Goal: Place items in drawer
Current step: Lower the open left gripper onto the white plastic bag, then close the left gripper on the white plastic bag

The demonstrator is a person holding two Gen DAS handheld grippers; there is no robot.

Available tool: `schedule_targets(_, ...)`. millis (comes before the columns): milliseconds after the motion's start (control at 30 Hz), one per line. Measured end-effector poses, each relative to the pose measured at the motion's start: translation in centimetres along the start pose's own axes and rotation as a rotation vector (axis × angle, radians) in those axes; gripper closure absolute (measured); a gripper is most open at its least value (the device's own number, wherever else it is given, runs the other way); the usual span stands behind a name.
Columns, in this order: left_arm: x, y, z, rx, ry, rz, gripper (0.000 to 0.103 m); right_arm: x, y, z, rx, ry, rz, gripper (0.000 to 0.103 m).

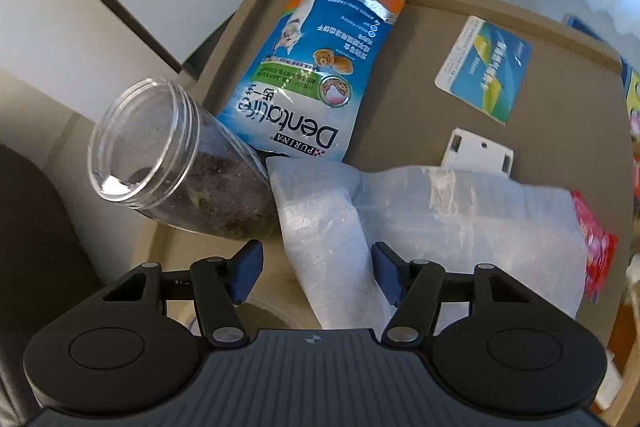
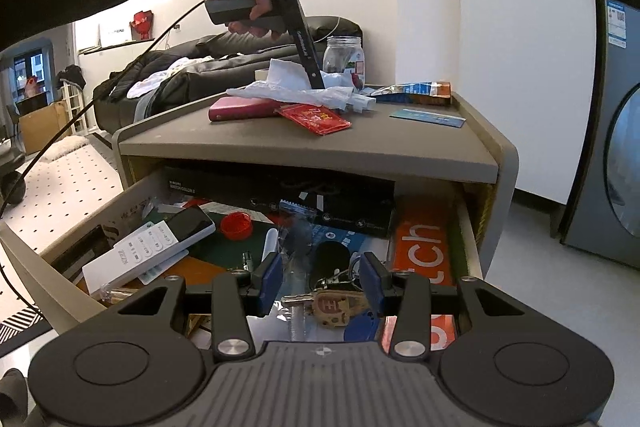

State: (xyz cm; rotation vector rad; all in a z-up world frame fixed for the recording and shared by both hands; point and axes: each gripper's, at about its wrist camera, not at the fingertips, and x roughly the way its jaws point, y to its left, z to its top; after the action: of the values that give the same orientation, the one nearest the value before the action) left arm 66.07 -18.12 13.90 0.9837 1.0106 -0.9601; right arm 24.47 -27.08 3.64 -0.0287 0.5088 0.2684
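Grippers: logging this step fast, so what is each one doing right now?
Left gripper: jaws open around a fold of the clear plastic bag, not clamped.
Right gripper: jaws open, empty, over the open drawer.

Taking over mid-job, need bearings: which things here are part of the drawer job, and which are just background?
Job:
- open drawer
- plastic bag, between open left gripper fingers
- jar
- Dentalife pouch
- card
- red packet
- open right gripper

Background:
- sofa
- washing machine

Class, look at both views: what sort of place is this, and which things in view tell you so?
Probably a lived-in home: a dark sofa strewn with clothes, a grey front-loading washing machine, and an open cluttered drawer in a beige cabinet.
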Motion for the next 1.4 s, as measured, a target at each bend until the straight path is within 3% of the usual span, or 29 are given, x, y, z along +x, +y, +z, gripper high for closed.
schedule_targets(267,1.2,0.5,0.3,-0.067,0.038,-0.015,0.039,0.1,-0.1,-0.2,0.009,0.007,-0.009,0.057)
schedule_targets(633,0.8,-0.3,-0.9,-0.104,-0.024,0.027,0.044,-0.3,-0.4,-0.7,0.032,-0.018,-0.051,0.057)
schedule_targets(700,0.6,-0.8,-1.5,-0.112,-0.047,0.049,0.049,-0.2,-0.3,-0.7,0.028,-0.022,-0.055,0.057)
schedule_targets(767,0.5,-1.3,-1.7,-0.120,-0.048,0.079,0.072,-0.2,-0.4,-0.7,0.027,-0.023,-0.058,0.056)
schedule_targets(967,0.4,-3.1,-2.1,-0.128,-0.035,0.150,0.077,-0.5,-0.1,-0.9,0.021,-0.029,-0.085,0.051)
schedule_targets(1167,-0.1,-5.3,-2.0,-0.133,-0.086,0.260,0.081,-1.5,-0.1,-1.1,0.045,-0.031,-0.113,0.051)
schedule_targets(1400,-3.1,-7.1,-4.8,-0.239,-0.273,0.362,0.082,-3.3,-0.3,-1.7,0.089,-0.053,-0.140,0.049)
